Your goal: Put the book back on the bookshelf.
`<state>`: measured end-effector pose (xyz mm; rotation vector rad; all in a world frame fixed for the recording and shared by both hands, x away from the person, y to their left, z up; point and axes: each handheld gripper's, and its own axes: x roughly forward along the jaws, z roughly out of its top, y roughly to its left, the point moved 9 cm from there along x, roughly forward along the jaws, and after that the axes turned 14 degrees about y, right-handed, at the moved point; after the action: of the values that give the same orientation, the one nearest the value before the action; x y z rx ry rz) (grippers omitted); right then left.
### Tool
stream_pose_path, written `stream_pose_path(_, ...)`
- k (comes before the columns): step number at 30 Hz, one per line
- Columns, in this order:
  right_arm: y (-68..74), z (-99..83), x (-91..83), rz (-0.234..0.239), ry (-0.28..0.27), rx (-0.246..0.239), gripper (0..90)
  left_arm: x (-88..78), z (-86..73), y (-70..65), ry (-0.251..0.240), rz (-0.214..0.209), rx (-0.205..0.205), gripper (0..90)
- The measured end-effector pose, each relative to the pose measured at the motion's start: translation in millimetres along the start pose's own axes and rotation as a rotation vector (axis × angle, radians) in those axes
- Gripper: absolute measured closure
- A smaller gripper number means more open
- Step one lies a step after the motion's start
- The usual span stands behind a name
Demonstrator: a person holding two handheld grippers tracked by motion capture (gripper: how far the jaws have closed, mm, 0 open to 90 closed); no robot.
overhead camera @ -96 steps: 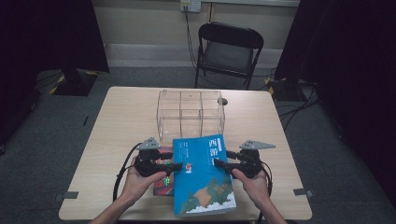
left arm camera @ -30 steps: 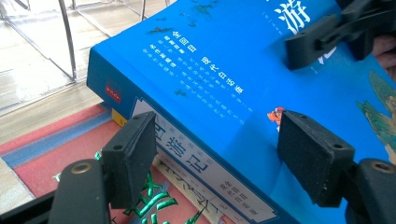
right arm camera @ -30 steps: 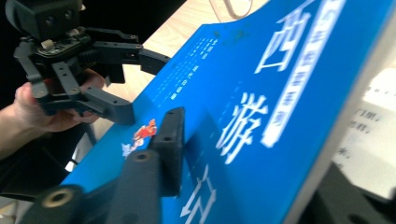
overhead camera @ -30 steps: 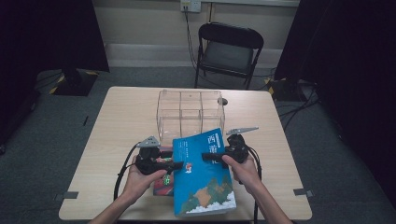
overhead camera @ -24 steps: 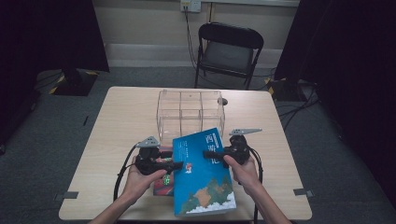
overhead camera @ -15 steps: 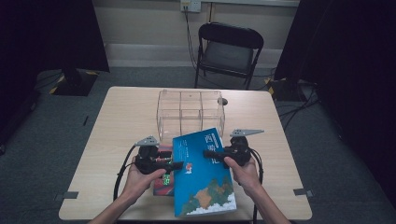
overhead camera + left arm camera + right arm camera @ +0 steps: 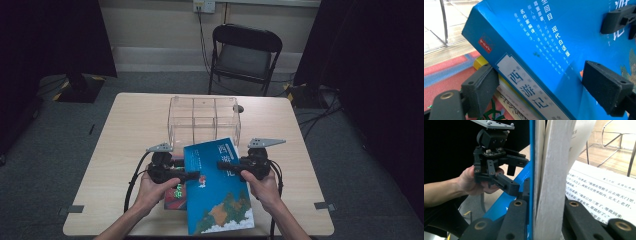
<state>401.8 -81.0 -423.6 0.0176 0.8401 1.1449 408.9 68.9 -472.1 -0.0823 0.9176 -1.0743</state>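
**Blue book lifted by its cover at the table's near edge**

Blue fills the near middle of the table [image 7: 125, 125]: the book [image 7: 220, 192] lies tilted, its left side propped on a red book [image 7: 172, 198] beneath, its lower corner reaching the table's near edge. The right gripper [image 7: 225, 165] has clamped its jaws tight on the front cover and a sheaf of pages along the right-hand fore-edge; in the right gripper view the cover [image 7: 532, 170] stands upright, with printed pages [image 7: 604, 195] exposed beside it. The left gripper [image 7: 192, 176] straddles the spine edge, its jaws having just been opening; the spine [image 7: 524, 85] sits between the pads [image 7: 482, 87], with a gap showing at the right-hand one. Just behind the book stands a clear box [image 7: 204, 120], so little room remains on that side. Bare tabletop lies wide to the left and right.
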Motion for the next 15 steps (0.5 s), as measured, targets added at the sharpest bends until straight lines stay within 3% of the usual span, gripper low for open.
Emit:
stream_pose_path(3,0.6,0.7,-1.5,0.001,-0.004,-0.006,79.4,0.4,3.7,1.2,-0.024,-0.062,-0.035,19.4)
stream_pose_path(6,1.9,1.4,-4.6,-0.003,-0.001,-0.01,79.8,-3.1,6.3,-0.4,-0.032,-0.069,-0.027,23.1)
stream_pose_path(8,1.1,1.5,-6.8,-0.004,0.006,-0.005,79.9,-6.4,8.6,-0.8,-0.047,-0.094,-0.041,27.0)
stream_pose_path(12,-2.1,-0.1,-8.9,-0.024,0.03,-0.002,80.1,-9.2,10.3,-2.1,-0.053,-0.102,-0.043,31.4)
stream_pose_path(15,-3.8,-0.4,-7.9,-0.032,0.042,-0.004,80.2,-7.1,11.0,-0.1,-0.046,-0.11,-0.067,32.0)
